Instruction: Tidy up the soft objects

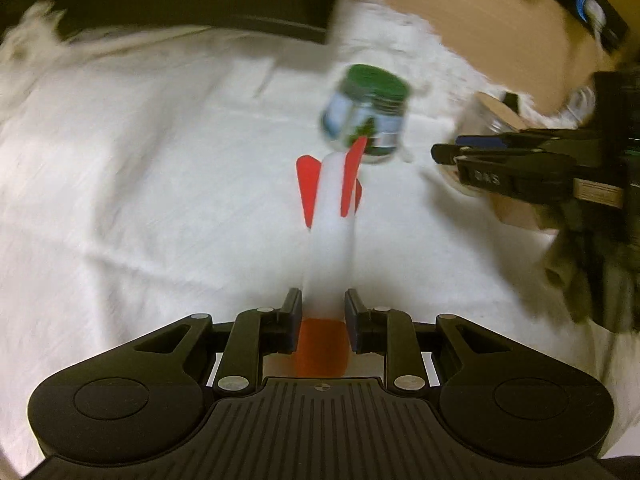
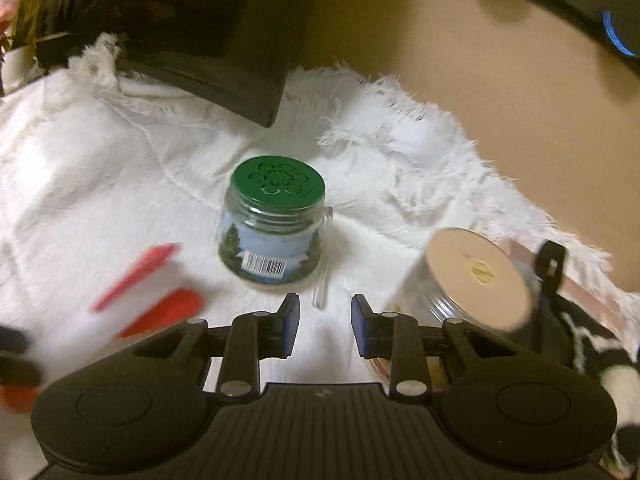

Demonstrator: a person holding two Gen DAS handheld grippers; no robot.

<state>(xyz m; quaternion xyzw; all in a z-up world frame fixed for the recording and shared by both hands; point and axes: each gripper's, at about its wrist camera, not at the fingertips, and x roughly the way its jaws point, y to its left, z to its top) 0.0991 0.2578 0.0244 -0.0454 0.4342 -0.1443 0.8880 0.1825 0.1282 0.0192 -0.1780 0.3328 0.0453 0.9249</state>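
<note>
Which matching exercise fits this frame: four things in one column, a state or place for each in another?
1. white foam rocket with red fins
2. green-lidded glass jar
3. silver-lidded clear jar
4. right hand-held gripper

A. nothing between its pads
B. clamped in the left hand-held gripper
C. upright on the white cloth
D. tilted, at the cloth's right edge

Pairs: 1-B, 2-C, 3-D, 4-A

A home, by the fringed white cloth (image 2: 400,152), green-lidded jar (image 2: 272,224) and potted plant (image 2: 16,24).
</note>
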